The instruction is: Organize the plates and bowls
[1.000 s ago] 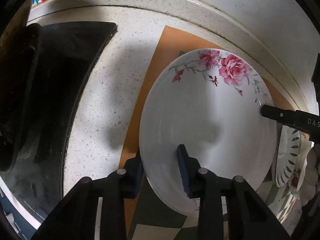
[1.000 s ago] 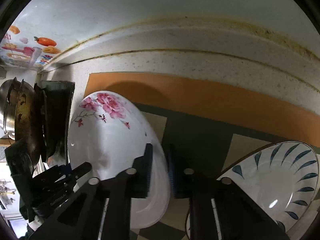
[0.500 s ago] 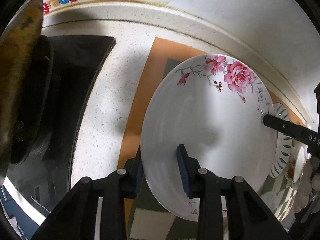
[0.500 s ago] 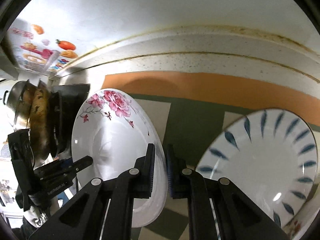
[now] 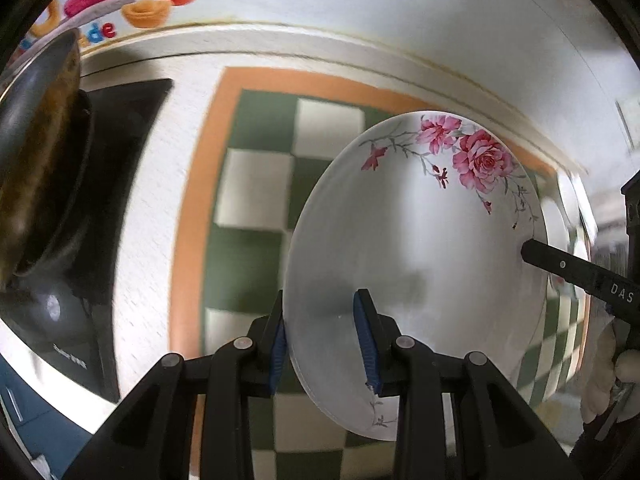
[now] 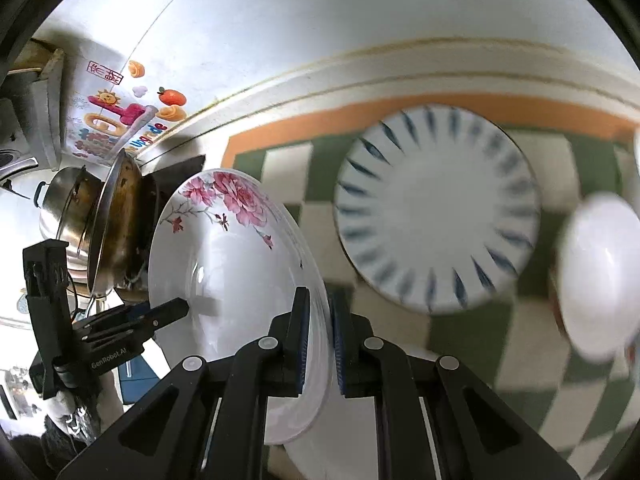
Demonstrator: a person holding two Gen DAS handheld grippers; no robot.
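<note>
Both grippers hold one white plate with pink roses [image 5: 416,248], tilted and lifted above the checkered mat [image 5: 256,184]. My left gripper [image 5: 322,340] is shut on its near rim. My right gripper [image 6: 318,344] is shut on the opposite rim of the rose plate [image 6: 224,256]. The right gripper's finger [image 5: 576,272] shows at the plate's far edge in the left wrist view, and the left gripper [image 6: 132,320] shows in the right wrist view. A white plate with blue leaf strokes [image 6: 436,216] lies flat on the mat. A white bowl [image 6: 600,280] sits at the right.
A dark wok [image 5: 36,168] sits on a black stove [image 5: 100,184] to the left. A steel pot [image 6: 72,216] stands behind it. The wall [image 5: 400,20] with a fruit sticker runs along the counter's back edge.
Both grippers have lifted the rose plate up off the mat, and the view has risen. More of the checkered mat, the blue-leaf plate and a white bowl have come into view.
</note>
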